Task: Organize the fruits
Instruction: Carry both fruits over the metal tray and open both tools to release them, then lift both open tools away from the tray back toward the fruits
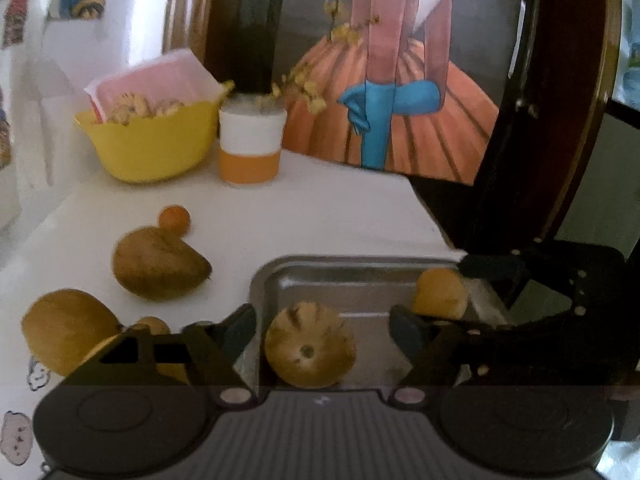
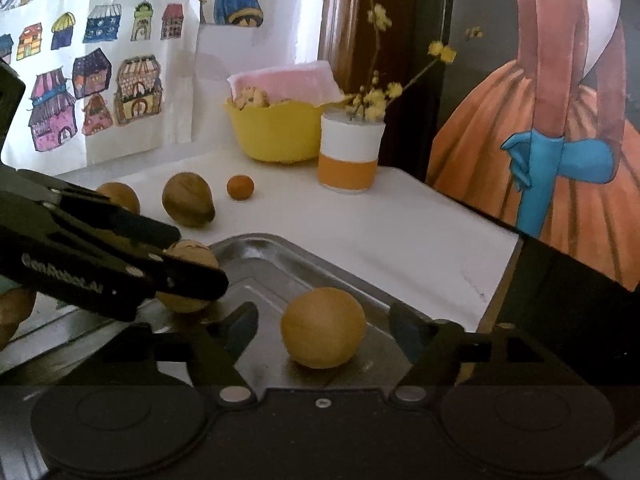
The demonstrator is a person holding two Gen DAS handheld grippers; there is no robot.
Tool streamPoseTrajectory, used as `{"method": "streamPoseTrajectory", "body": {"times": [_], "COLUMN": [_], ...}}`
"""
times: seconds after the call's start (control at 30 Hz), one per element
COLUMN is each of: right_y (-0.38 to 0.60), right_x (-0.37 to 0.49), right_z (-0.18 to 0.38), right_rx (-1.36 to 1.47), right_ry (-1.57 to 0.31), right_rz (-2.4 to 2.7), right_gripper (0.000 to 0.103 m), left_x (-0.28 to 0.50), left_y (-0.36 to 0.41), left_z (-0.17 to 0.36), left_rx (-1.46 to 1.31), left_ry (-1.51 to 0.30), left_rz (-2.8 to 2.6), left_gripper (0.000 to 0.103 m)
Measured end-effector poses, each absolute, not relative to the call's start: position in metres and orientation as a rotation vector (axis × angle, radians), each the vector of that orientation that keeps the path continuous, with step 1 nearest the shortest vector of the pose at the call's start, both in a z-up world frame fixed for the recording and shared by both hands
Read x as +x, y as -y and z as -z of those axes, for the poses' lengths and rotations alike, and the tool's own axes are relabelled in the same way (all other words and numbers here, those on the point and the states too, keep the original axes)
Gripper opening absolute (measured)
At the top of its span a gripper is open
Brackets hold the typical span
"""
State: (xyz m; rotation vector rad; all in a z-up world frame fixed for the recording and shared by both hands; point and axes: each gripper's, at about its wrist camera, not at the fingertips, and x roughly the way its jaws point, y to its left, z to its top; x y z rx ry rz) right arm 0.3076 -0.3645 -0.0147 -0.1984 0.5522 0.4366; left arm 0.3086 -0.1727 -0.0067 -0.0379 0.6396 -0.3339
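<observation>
A metal tray (image 1: 360,270) lies on the white table. In it rests a ribbed tan fruit (image 1: 310,346), and my left gripper (image 1: 322,326) stands open with one finger on each side of the fruit and small gaps showing. A smooth round tan fruit (image 2: 323,327) sits in the same tray (image 2: 256,242) between the open fingers of my right gripper (image 2: 324,325), which do not touch it. The right wrist view shows the left gripper's fingers (image 2: 200,280) straddling the ribbed fruit (image 2: 188,250).
On the table left of the tray lie a brown pear-shaped fruit (image 1: 160,266), a small orange fruit (image 1: 174,218) and a tan fruit (image 1: 68,330). A yellow bowl (image 1: 152,148) and a white-orange cup with flowers (image 1: 250,146) stand at the back. The table edge (image 2: 500,276) runs at the right.
</observation>
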Motion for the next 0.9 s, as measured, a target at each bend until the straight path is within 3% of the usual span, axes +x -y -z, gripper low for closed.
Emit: {"method": "streamPoseTrajectory", "body": {"times": [0.1,0.23,0.6,0.9], "right_y": [0.365,0.367,0.343,0.314], "right_x": [0.292,0.267,0.175,0.097], "right_z": [0.003,-0.016,-0.052,-0.044], "right_rx": [-0.188,-0.150,-0.081,-0.015], "right_ry": [-0.527,-0.475,-0.434,-0.513], "right_rz": [-0.417,-0.370,-0.276,-0.237], "right_gripper": [0.087,0.101,0.102,0.102], "left_x": [0.299,0.276,0.191,0.121], "left_y": [0.165,0.151,0.101,0.064], "left_z": [-0.005,-0.020,-0.056,-0.047], "left_rx": [-0.071,-0.104,-0.155,-0.122], "left_ry": [-0.614,-0.559,-0.459,-0.504], "left_rz": [0.329,0.299,0.229,0.232], "left_gripper": [0.085,0.102,0.103,0.103]}}
